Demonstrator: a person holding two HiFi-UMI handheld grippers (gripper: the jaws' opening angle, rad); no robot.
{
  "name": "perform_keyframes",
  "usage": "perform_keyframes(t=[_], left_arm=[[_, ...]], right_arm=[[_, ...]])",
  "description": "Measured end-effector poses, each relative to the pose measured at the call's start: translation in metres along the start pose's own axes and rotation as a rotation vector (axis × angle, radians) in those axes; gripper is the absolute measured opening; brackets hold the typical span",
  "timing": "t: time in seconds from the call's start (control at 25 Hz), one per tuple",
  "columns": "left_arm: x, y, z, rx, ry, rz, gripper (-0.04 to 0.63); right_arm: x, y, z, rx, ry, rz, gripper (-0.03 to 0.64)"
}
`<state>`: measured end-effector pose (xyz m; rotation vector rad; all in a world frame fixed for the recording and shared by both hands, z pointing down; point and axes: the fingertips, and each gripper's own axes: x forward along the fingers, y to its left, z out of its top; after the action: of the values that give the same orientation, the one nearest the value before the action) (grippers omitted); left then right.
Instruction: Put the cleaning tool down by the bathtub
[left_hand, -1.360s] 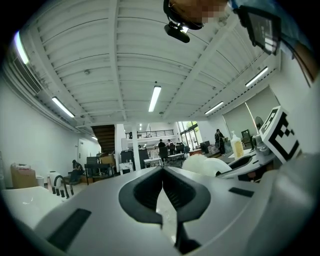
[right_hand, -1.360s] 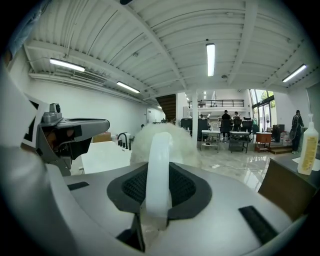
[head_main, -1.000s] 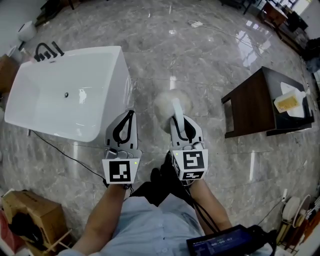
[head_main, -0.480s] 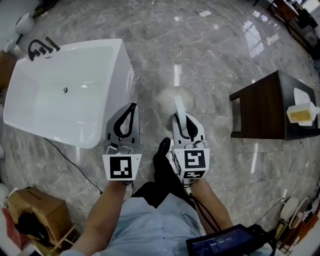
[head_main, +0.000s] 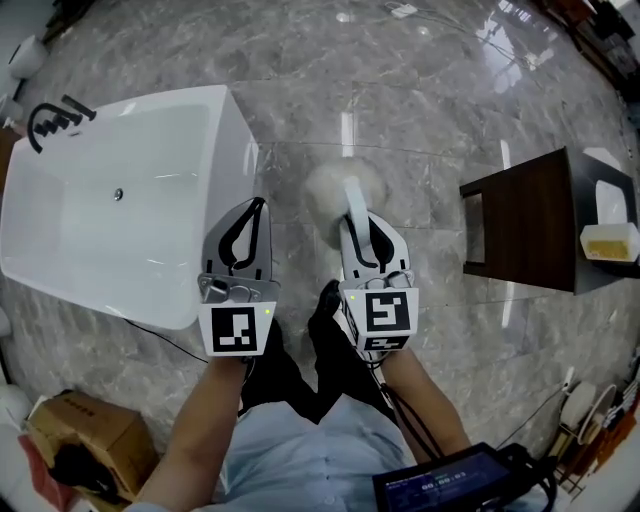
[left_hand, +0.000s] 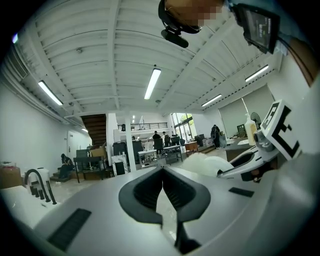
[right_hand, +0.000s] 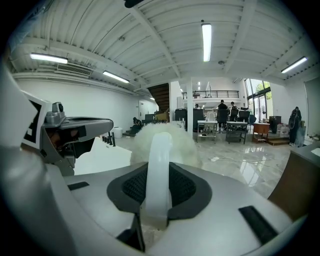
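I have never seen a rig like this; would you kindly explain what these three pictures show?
There is no robot: a person holds a two-jaw gripper in each hand. The head view comes from a camera on the person's head, looking down at a marble floor with a white bathtub on the left and a dark table on the right. The other two pictures come from cameras riding on the grippers, looking along their jaws. The left gripper has its jaws together, empty. The right gripper is clamped on the white handle of a fluffy cleaning tool, held out beside the tub.
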<state>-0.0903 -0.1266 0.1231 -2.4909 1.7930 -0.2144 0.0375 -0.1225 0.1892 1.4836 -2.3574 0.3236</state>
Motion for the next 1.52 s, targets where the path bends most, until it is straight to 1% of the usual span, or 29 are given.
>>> perform_keyframes(t=[0.12,0.24,0.36,0.48,0.68,0.88,1.12,1.28,1.52], left_arm=[[0.013,0.02,-0.003,0.013,-0.013,-0.005,0.017],[0.023,0.034,-0.013,0.002,-0.018,-0.025,0.017],[0.03,0.043,-0.031,-0.012,-0.015,-0.058,0.017],[0.037,0.049,-0.054,-0.01,-0.007,-0.088,0.017],[0.047,0.051,-0.101,-0.03,0.01,-0.113,0.017],[0.064,0.046,-0.153,-0.037,0.041,-0.135,0.017],[0.085,0.043,-0.219,-0.051,0.082,-0.136,0.017],[0.098,0.045,-0.257,-0.02,0.103,-0.132,0.017],[0.116,0.048,-0.298,-0.009,0.112,-0.108,0.017]], right_arm=[[0.014,0.006,0.004,0.008,0.001,-0.015,0.098],[0.028,0.013,-0.003,0.011,0.006,-0.041,0.098],[0.04,0.02,-0.018,0.022,0.018,-0.07,0.098],[0.056,0.024,-0.036,0.03,0.027,-0.096,0.098],[0.08,0.028,-0.085,0.051,0.061,-0.126,0.098],[0.109,0.032,-0.139,0.094,0.103,-0.127,0.098],[0.15,0.027,-0.201,0.129,0.134,-0.125,0.098],[0.177,0.023,-0.231,0.145,0.148,-0.124,0.098],[0.214,0.021,-0.271,0.167,0.163,-0.117,0.098]])
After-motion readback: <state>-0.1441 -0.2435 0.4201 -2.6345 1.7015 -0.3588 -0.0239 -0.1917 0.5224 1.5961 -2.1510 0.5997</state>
